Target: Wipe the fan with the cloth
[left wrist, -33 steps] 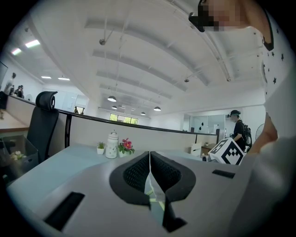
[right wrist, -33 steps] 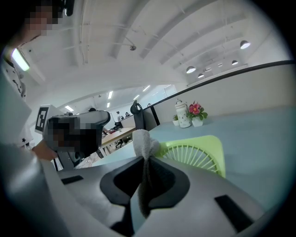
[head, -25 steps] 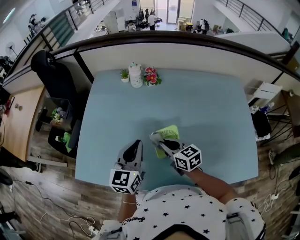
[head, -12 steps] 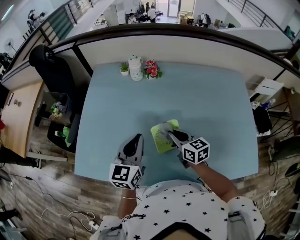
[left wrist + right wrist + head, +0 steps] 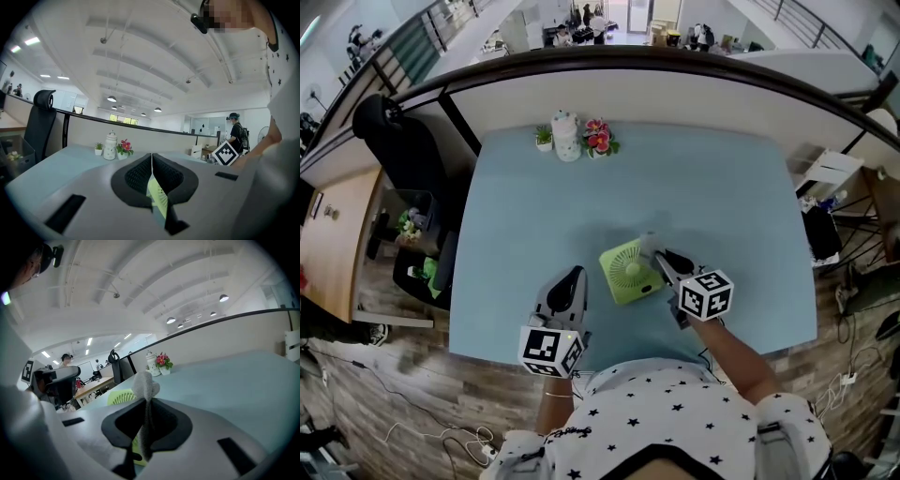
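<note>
A lime-green fan [image 5: 628, 272] lies face up on the light blue table [image 5: 703, 187], close to its near edge. My right gripper [image 5: 659, 255] sits at the fan's right rim, shut on a grey cloth [image 5: 648, 244]. In the right gripper view the cloth [image 5: 144, 385] sticks up out of the shut jaws, with the fan [image 5: 123, 397] just behind and to the left. My left gripper [image 5: 573, 277] rests left of the fan, shut with nothing in it. A sliver of the fan [image 5: 158, 199] shows past its jaws in the left gripper view.
A white jar [image 5: 565, 136], a small green plant [image 5: 544, 138] and pink flowers [image 5: 598, 139] stand at the table's far edge. A black office chair [image 5: 403, 150] is off the left side. A dark partition rail runs behind the table.
My right gripper has swept the cloth rightward across the fan, from its left part to its right rim, uncovering the fan's face. The left gripper has stayed put.
</note>
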Demonstrator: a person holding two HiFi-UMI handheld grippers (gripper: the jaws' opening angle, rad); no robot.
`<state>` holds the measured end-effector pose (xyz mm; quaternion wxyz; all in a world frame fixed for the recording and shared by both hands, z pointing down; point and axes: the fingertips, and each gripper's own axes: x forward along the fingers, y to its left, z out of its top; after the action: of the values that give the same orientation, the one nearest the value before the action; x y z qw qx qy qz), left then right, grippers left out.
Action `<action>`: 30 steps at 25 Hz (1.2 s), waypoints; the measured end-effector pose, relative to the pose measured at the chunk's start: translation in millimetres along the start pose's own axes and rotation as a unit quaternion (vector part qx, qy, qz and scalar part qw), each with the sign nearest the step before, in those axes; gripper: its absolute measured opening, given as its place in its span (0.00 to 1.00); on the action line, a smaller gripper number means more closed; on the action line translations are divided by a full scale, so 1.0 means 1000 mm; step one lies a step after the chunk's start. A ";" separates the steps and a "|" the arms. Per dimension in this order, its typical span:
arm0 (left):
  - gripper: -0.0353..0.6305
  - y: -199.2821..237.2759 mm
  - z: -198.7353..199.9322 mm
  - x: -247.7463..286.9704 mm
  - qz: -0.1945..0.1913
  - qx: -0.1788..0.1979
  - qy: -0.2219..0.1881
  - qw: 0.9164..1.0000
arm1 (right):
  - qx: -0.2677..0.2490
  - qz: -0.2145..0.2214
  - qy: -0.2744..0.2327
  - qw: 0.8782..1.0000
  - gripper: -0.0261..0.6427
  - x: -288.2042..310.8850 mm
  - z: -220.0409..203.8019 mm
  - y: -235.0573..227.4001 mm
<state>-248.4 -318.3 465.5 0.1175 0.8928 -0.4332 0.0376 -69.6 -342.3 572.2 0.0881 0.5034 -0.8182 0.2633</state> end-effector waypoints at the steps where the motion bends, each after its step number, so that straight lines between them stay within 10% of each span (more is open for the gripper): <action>1: 0.10 0.000 0.000 0.000 -0.002 0.000 0.000 1.000 | -0.001 -0.001 0.000 1.000 0.09 0.000 0.000 0.000; 20: 0.10 -0.008 0.001 -0.009 -0.010 0.003 0.009 1.000 | -0.030 0.129 0.031 0.991 0.09 0.017 -0.027 0.109; 30: 0.10 -0.005 -0.008 -0.028 0.007 0.003 0.019 1.000 | -0.035 0.113 0.047 0.992 0.09 0.021 -0.043 0.098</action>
<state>-261.6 -292.1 467.9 0.1232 0.8893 -0.4367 0.0566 -170.5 -301.6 583.5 0.1135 0.3912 -0.8737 0.2659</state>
